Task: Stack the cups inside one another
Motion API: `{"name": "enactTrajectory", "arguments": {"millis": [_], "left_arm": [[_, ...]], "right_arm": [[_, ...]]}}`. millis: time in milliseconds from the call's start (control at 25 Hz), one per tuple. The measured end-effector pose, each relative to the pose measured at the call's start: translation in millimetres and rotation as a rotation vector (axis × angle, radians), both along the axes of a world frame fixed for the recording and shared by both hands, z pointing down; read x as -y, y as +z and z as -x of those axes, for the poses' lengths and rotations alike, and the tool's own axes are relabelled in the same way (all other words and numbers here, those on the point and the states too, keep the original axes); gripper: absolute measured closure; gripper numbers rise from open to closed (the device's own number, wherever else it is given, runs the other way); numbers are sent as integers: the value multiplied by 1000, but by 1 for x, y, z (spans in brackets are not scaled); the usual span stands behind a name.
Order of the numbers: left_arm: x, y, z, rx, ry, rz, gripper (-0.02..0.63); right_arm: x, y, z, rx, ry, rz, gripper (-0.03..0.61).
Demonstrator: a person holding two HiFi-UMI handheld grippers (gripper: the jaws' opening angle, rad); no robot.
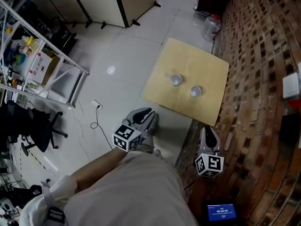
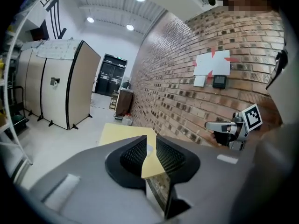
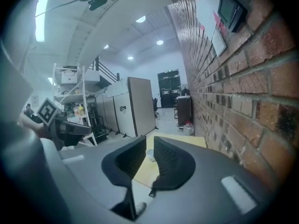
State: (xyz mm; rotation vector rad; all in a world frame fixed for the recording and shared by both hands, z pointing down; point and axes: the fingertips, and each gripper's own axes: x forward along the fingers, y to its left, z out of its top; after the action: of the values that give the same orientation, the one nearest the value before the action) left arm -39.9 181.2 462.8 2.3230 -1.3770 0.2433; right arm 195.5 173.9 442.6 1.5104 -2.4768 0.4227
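Two small pale cups stand apart on a square light-wood table point(image 1: 207, 65): one cup point(image 1: 176, 80) to the left, the other cup point(image 1: 195, 92) to its right and slightly nearer. Both grippers hover short of the table's near edge, over the floor. My left gripper point(image 1: 146, 115) is open by a narrow gap with nothing in it; through that gap a cup point(image 2: 149, 149) shows far off. My right gripper point(image 1: 209, 133), beside the brick wall, is also open and empty, and a cup point(image 3: 150, 154) shows beyond its jaws.
A brick wall point(image 1: 263, 55) runs along the right of the table. A large water bottle point(image 1: 211, 26) stands on the floor behind the table. A metal shelf rack point(image 1: 42, 60), an office chair point(image 1: 33, 126) and a floor cable point(image 1: 96, 121) lie left.
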Motion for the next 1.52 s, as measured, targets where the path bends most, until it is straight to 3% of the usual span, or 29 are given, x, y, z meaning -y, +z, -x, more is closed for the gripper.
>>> {"name": "enactTrajectory", "arguments": {"millis": [400,640,1040,1520], "left_arm": [[100,-8,5,4,160,16,534],[123,0,-15,-7,236,39,534],[179,-5,2,-50,248,18,512],[233,8,23,-102,276,2,509]], "right_arm": [[96,-10,41,4,49,13,535],[118,-9,46,1,73,30,535],[156,12,41,-32,108,110,535],[224,8,70,-96,58,125,535]]}}
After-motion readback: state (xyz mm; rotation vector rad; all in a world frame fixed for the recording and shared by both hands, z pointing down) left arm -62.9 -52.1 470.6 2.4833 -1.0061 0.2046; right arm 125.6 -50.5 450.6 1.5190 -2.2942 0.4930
